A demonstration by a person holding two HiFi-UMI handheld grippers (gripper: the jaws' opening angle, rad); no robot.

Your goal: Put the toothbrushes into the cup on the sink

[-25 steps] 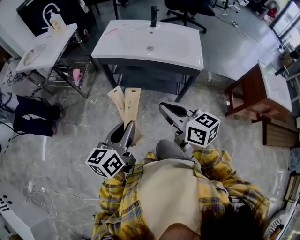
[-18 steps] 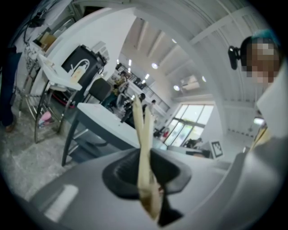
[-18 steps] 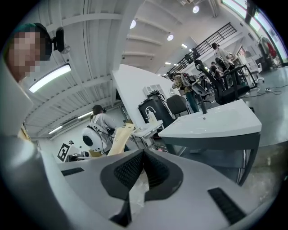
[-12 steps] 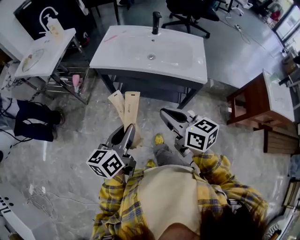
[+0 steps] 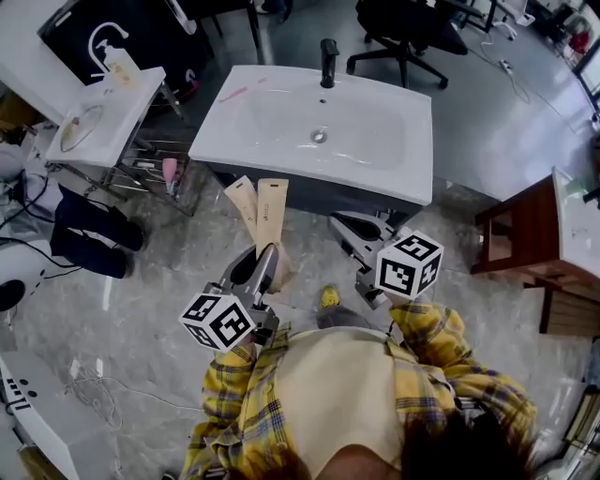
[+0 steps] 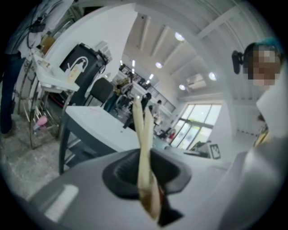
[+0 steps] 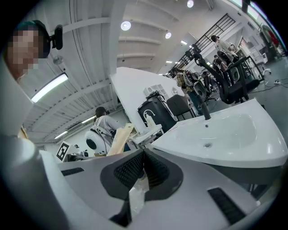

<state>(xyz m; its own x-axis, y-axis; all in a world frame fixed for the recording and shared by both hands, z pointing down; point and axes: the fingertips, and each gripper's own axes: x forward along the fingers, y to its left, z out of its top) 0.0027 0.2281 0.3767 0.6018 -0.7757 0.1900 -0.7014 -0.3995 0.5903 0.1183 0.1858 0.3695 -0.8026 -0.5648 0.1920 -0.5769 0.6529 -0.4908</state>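
My left gripper [image 5: 262,265] is shut on two flat tan toothbrush packets [image 5: 262,211], which stick out forward toward the sink. In the left gripper view the toothbrush packets [image 6: 143,143] rise from between the jaws. My right gripper [image 5: 343,227] is shut, level with the left one and just short of the sink's front edge. In the right gripper view only a pale scrap [image 7: 136,197] shows at the root of the jaws. The white sink [image 5: 319,127] with a black faucet [image 5: 328,49] stands just ahead. A thin pink thing [image 5: 234,94] lies on its left rim.
A small white table [image 5: 103,112] with a soap bottle [image 5: 120,64] stands left of the sink, a pink cup [image 5: 170,172] on the wire rack under it. A wooden table [image 5: 548,234] is at the right, an office chair [image 5: 403,28] behind, a dark bag [image 5: 89,234] on the floor.
The sink has come nearer and lower in the head view as the person walks up to it. Both grippers keep their hold and places.
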